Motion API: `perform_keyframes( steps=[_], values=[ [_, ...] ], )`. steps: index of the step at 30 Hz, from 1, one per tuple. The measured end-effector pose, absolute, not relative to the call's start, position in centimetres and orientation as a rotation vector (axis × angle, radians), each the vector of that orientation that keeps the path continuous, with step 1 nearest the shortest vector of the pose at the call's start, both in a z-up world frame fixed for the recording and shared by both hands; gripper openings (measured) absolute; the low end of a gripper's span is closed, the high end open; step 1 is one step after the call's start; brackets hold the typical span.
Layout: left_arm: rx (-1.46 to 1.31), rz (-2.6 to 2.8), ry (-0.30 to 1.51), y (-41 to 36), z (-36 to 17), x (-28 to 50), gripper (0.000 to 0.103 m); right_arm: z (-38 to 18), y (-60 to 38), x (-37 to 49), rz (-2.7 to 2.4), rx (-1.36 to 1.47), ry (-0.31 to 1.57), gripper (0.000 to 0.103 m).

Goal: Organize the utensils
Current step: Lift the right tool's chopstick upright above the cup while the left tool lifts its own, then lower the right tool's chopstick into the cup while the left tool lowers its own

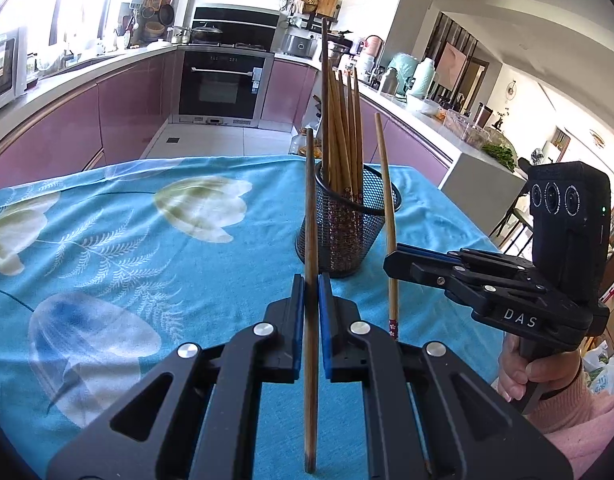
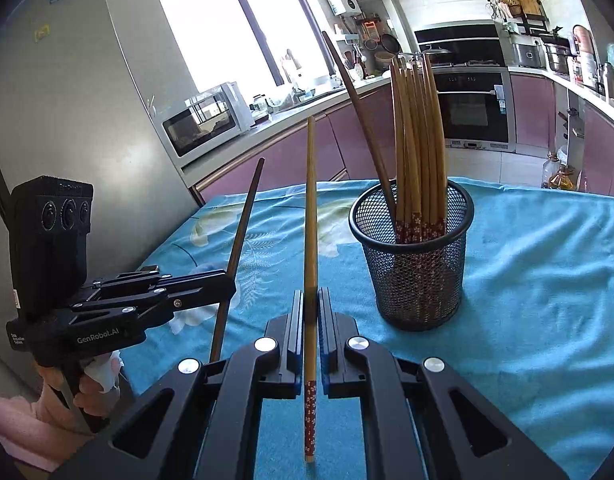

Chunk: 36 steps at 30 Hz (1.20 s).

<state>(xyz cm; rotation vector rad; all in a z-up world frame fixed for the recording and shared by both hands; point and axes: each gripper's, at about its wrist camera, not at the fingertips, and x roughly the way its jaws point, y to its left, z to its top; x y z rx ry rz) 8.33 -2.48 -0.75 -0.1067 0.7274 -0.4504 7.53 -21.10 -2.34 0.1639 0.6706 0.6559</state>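
Two grippers each clamp one chopstick upright near the mesh holder point(image 2: 411, 256).

Left gripper point(image 1: 311, 292) is closed on a dark chopstick point(image 1: 310, 216); right gripper point(image 2: 311, 308) is closed on a light chopstick point(image 2: 311, 216) with a red patterned end. Lower tips of both sticks are cut off behind the gripper bodies. The holder stands on the blue floral tablecloth point(image 1: 147, 240), its chopstick bundle point(image 2: 417, 140) partly hidden by mesh.

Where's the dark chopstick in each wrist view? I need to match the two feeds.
Left wrist: dark chopstick stands upright at centre, clamped in the left hand-held gripper.
Right wrist: dark chopstick leans at left, through the left hand-held gripper.
Shared landmark: mesh holder of chopsticks.
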Motion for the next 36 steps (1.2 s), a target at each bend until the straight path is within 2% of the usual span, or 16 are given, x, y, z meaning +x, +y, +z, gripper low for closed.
perform_keyframes(
  steps=[36],
  values=[
    [-0.126,-0.528,0.596,-3.7,4.8,9.0,0.008,3.0,-24.9,7.8,0.598,0.159,0.506,0.006]
  ],
)
